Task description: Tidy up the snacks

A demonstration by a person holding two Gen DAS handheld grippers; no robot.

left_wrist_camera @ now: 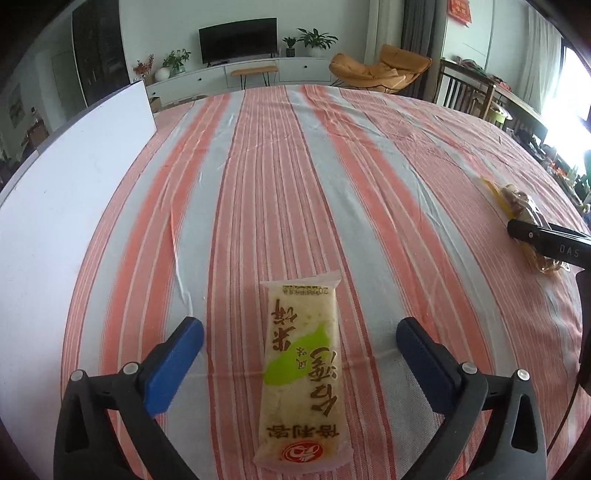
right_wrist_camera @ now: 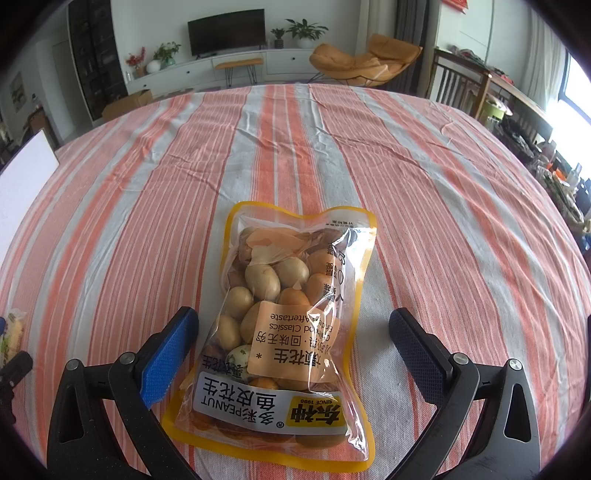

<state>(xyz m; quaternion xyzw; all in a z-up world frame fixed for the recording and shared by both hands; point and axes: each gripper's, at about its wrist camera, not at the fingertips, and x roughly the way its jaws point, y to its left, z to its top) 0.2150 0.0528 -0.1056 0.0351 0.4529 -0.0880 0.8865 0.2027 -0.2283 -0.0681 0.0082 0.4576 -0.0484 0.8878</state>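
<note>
1. Left wrist view: the left tool point(left_wrist_camera: 300, 334) is seen spread wide, its blue-padded fingers point(left_wrist_camera: 173, 363) set on either side of a rice cracker packet point(left_wrist_camera: 301, 373) without touching it.
2. The rice cracker packet is laid flat on the striped tablecloth point(left_wrist_camera: 295, 177) of the counter, lengthwise along the tool's axis, with its print upside down to the camera. A pale wrapper with a green patch and brown characters is noted.
3. At the right edge of the same view, part of the right tool point(left_wrist_camera: 550, 242) is seen over the peanut bag point(left_wrist_camera: 524, 206); only one dark finger is shown there.
4. A white board point(left_wrist_camera: 74, 173) is recorded at the left side of the counter, standing along the cloth's edge.
5. Right wrist view: the right tool point(right_wrist_camera: 294, 332) is seen opened wide, its fingers point(right_wrist_camera: 168, 354) flanking the peanut bag point(right_wrist_camera: 284, 325). The left pad is just beside the bag's edge; contact cannot be told. The right pad is clearly apart.
6. The peanut bag, clear with a yellow border, is laid flat on the striped cloth, its label upside down to the camera, its near end between the fingers.
7. Background, both views: a television point(right_wrist_camera: 226, 31), an orange lounge chair point(right_wrist_camera: 364, 62) and potted plants point(right_wrist_camera: 306, 31) are recorded beyond the counter.
</note>
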